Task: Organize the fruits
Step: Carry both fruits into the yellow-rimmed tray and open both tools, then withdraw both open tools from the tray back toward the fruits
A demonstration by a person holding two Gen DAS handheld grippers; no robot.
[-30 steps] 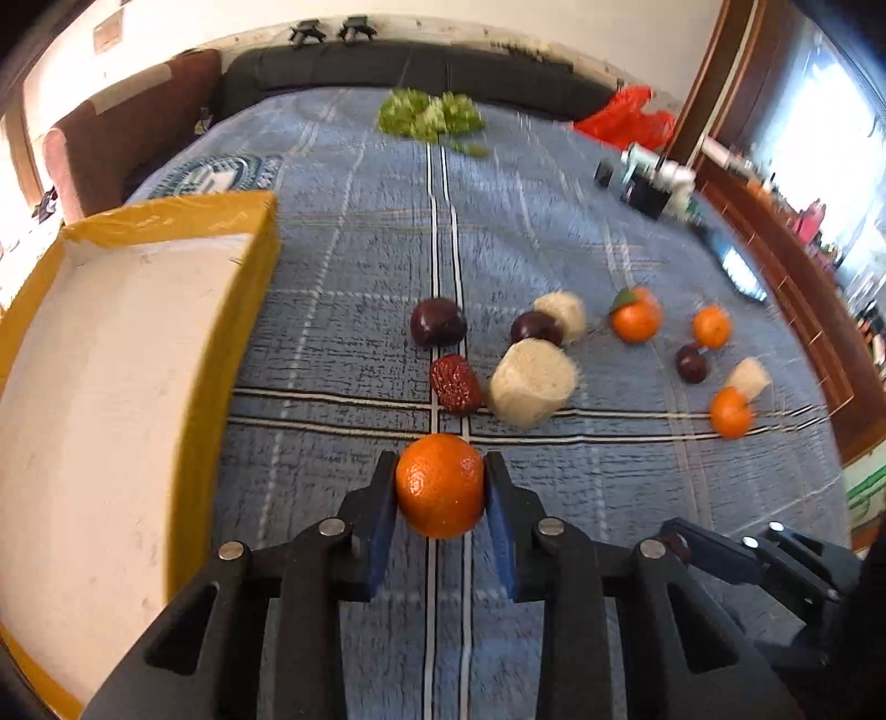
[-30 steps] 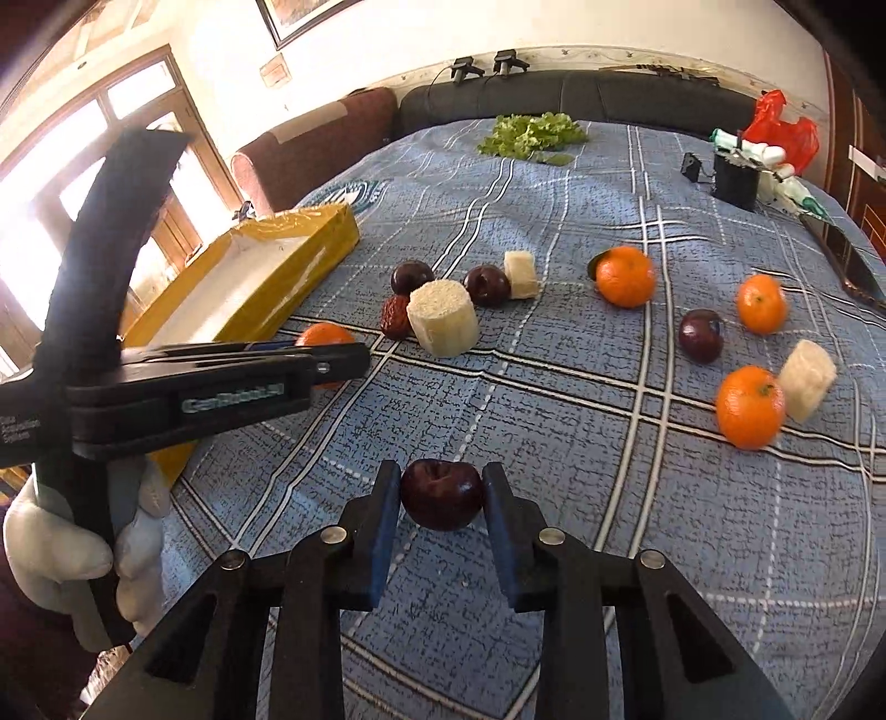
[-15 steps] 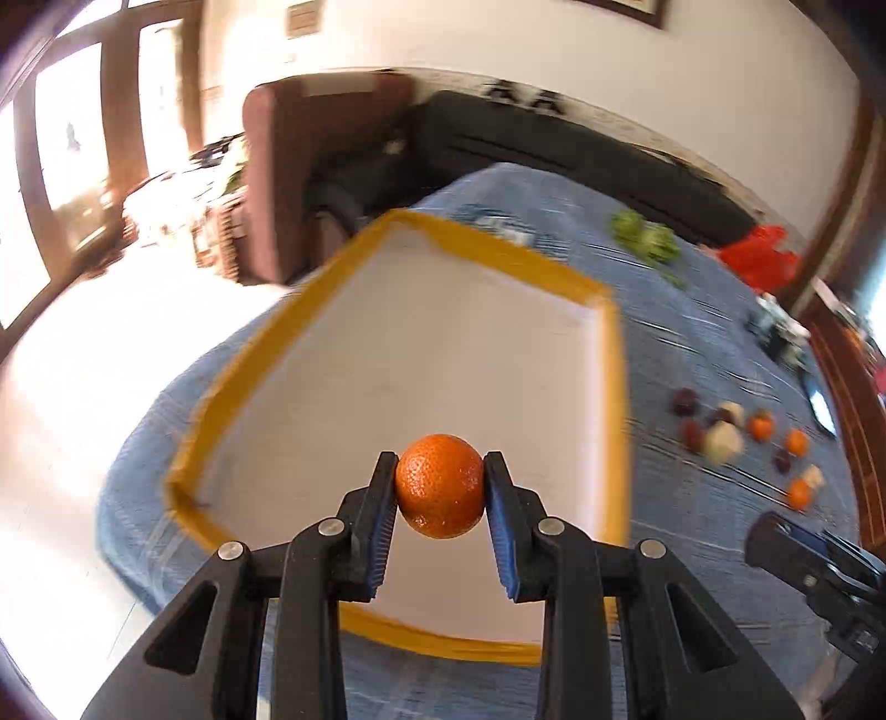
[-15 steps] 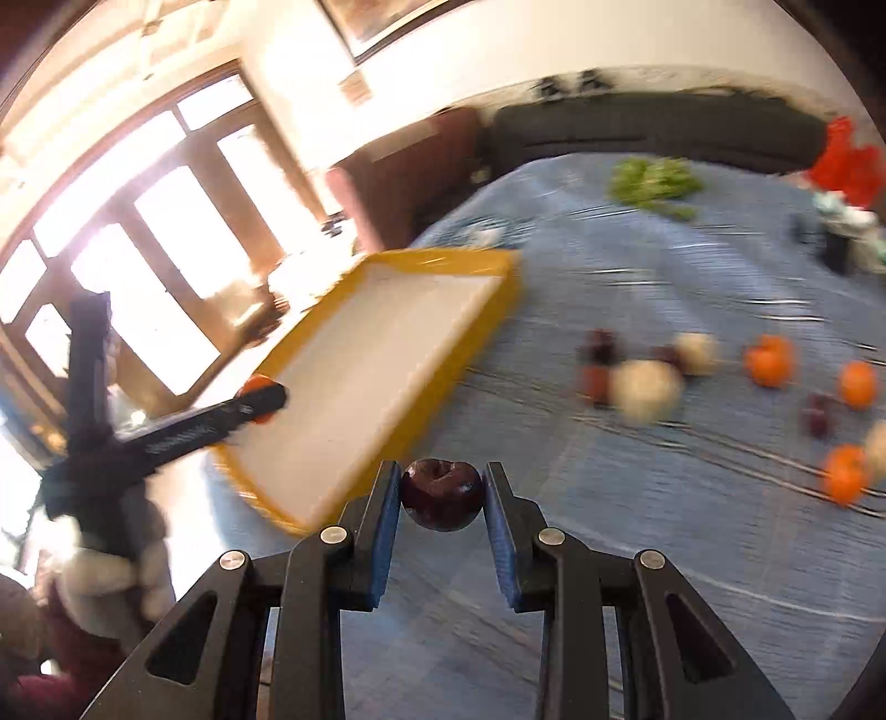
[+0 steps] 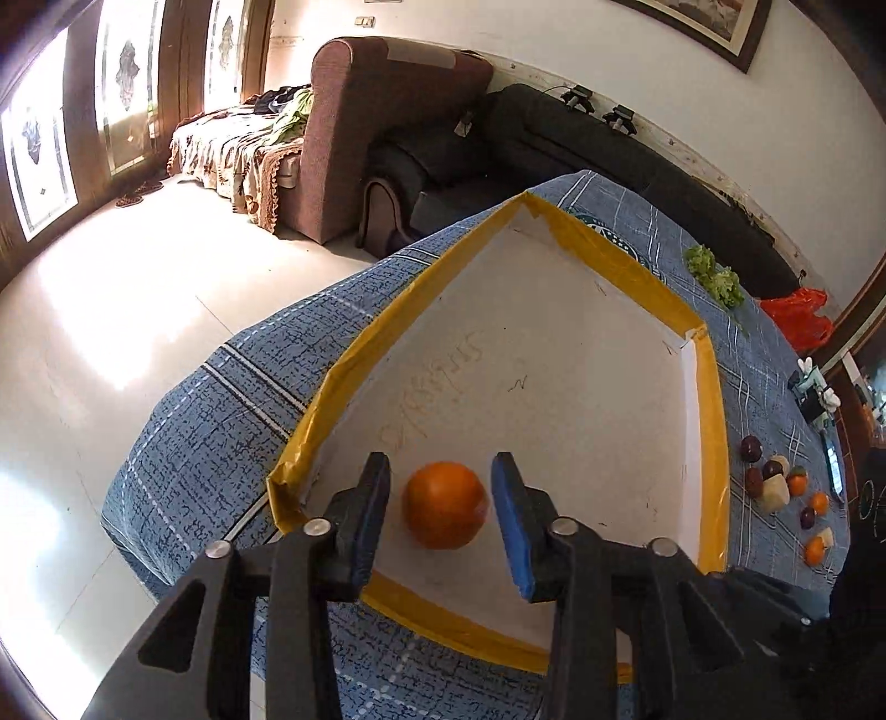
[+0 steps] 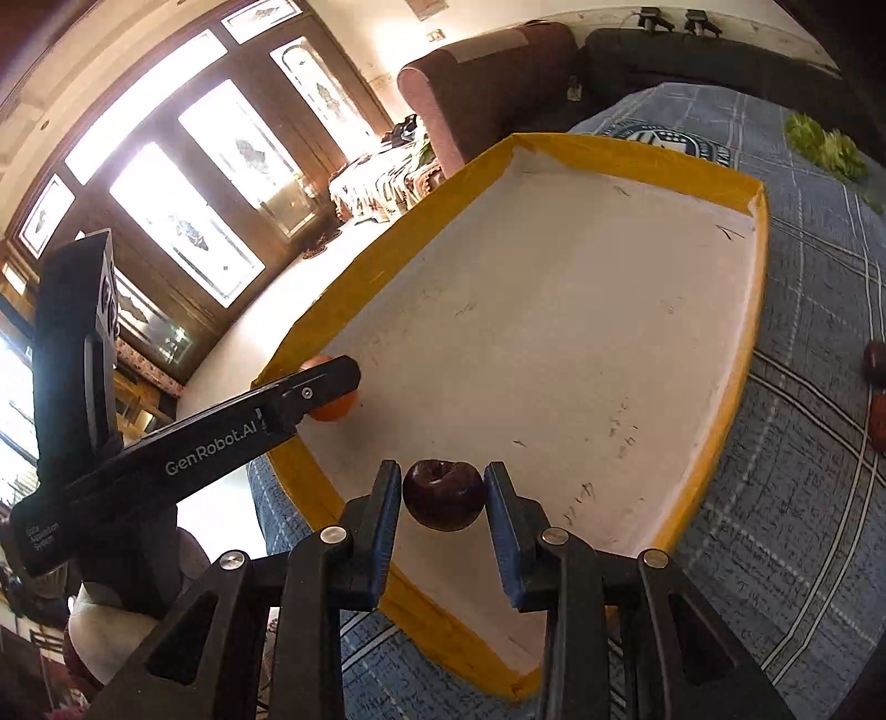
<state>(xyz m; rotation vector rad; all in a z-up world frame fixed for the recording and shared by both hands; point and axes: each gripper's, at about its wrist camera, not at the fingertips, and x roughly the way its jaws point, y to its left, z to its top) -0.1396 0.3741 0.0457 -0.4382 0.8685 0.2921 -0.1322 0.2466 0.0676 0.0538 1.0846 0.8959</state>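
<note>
Orange point(image 5: 444, 505), round, firm and apt to roll, sits in the tray point(image 5: 711, 410) between the left gripper's point(image 5: 440, 501) parted fingers, while the right gripper point(image 6: 443, 495) pinches a smooth plum point(image 6: 443, 494) across its middle above the tray.

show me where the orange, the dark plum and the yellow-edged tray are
orange point(image 5: 444, 505), left wrist view, middle of its peel, between the open fingers.
dark plum point(image 6: 443, 494), right wrist view, centre of its skin.
yellow-edged tray point(image 6: 637, 157), right wrist view, far yellow rim.

Brown armchair point(image 5: 382, 138) and dark sofa point(image 5: 609, 149) against a white wall point(image 5: 554, 33), sunlit pale floor point(image 5: 111, 310), tall wood-framed windows point(image 6: 183, 183).
</note>
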